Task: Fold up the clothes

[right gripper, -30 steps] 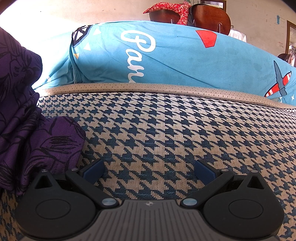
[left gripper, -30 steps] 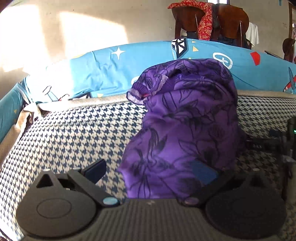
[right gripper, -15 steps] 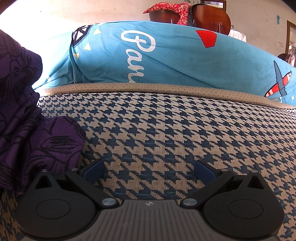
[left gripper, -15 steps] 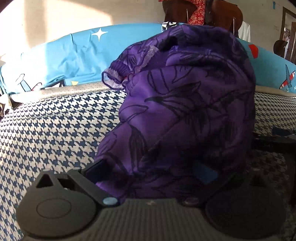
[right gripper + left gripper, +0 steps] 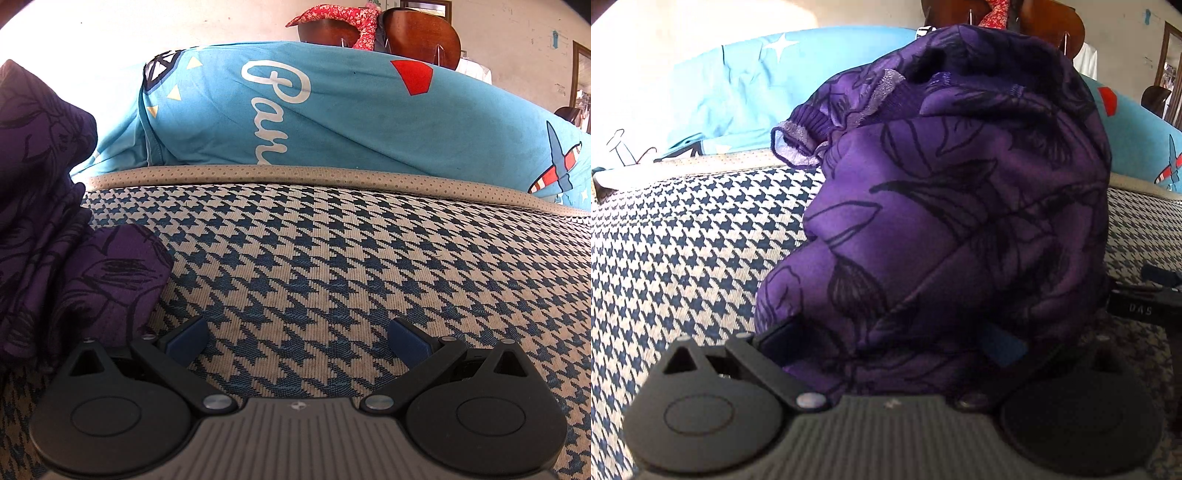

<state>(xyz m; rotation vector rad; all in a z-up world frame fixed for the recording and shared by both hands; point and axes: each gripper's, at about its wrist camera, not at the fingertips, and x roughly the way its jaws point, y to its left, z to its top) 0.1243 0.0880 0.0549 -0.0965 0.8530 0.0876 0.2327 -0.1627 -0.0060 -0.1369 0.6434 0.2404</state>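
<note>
The left claw (image 5: 890,343) sits low on a houndstooth mattress (image 5: 683,251) with its fingers spread wide. The purple garment (image 5: 960,206) fills the gap between them: cloth bulges straight ahead of the claw and spills down over the base, touching the left finger (image 5: 775,338) and partly covering the blue pad of the right one. Whether the fingers press the cloth cannot be told; they stand far apart.

The garment is a crumpled heap with black leaf lines, rising tall directly in front of the left claw. Its long axis runs upward and leans slightly to the right. A ribbed, pale-edged hem (image 5: 805,133) sticks out up and to the left of the heap's top.

The right claw (image 5: 297,343) rests on the same mattress, fingers wide apart with nothing between them, only bare houndstooth. The garment lies to its left, a folded lobe touching or just beside the left finger (image 5: 186,339), the rest stacked higher at the left edge of the view.

Ahead of both claws, beyond the mattress edge, lies a blue printed cover (image 5: 351,110). Behind it stands a wooden chair (image 5: 417,33) draped with a red cloth (image 5: 347,18).
</note>
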